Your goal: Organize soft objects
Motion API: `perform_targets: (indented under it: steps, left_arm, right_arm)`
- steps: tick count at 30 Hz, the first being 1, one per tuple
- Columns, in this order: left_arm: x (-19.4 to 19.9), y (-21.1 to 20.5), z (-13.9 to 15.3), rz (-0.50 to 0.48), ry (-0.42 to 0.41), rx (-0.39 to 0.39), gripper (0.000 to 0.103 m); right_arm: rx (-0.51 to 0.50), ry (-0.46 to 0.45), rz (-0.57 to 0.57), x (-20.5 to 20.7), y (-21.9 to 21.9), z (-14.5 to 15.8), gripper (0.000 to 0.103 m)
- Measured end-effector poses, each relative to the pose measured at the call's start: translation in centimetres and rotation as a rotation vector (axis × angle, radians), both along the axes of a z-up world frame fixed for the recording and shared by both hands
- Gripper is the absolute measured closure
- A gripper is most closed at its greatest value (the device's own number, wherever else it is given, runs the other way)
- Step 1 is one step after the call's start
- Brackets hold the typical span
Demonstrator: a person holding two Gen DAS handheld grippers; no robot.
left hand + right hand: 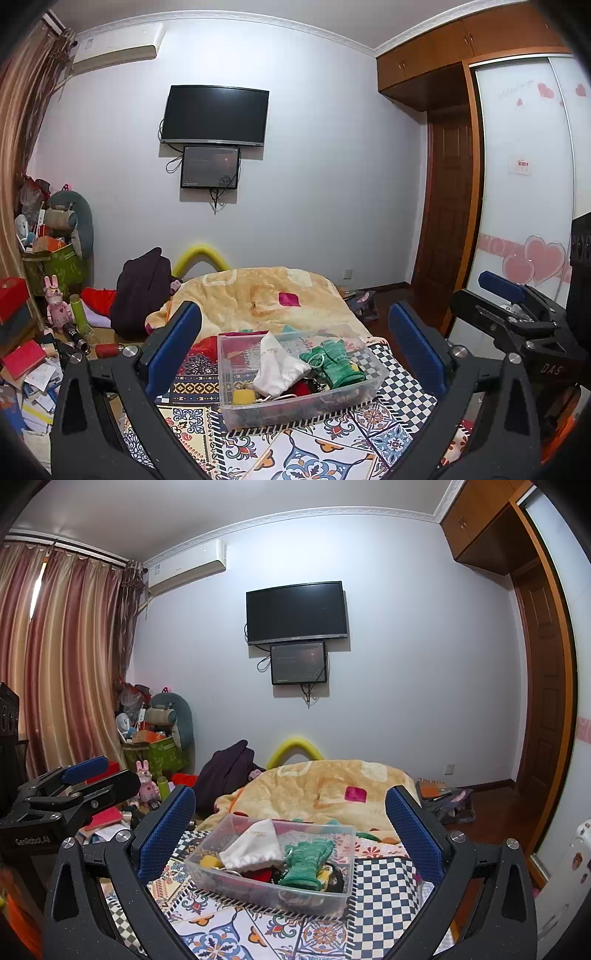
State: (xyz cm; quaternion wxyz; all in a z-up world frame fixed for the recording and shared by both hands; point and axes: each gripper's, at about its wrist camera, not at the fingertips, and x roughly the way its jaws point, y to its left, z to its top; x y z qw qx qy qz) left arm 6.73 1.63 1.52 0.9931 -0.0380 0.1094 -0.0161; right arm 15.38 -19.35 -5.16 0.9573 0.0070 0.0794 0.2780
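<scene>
Green knit toy point(308, 862), white pouch point(253, 845), clear bin point(266, 893), checkered patchwork bedspread point(384, 882).

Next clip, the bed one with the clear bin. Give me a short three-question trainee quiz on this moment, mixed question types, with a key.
1. True or false: the left gripper is shut on the white pouch.
2. Multiple choice: where does the green knitted item lie? A) on the floor B) inside the clear plastic bin C) on the beige blanket
3. Fill in: the bin rests on a ____ bedcover.

Key
1. False: both the left gripper and the right gripper are open, holding nothing.
2. B
3. Patterned (tile-print, with a checkered patch).
</scene>
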Motion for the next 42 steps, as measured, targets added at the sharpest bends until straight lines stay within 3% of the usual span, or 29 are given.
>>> perform_targets:
  steps: [42]
  left_arm:
    - [0.13, -0.01, -0.09, -0.007, 0.008, 0.005, 0.0]
  right_arm:
    - [0.012, 0.007, -0.006, -0.23, -0.67, -0.14, 0.0]
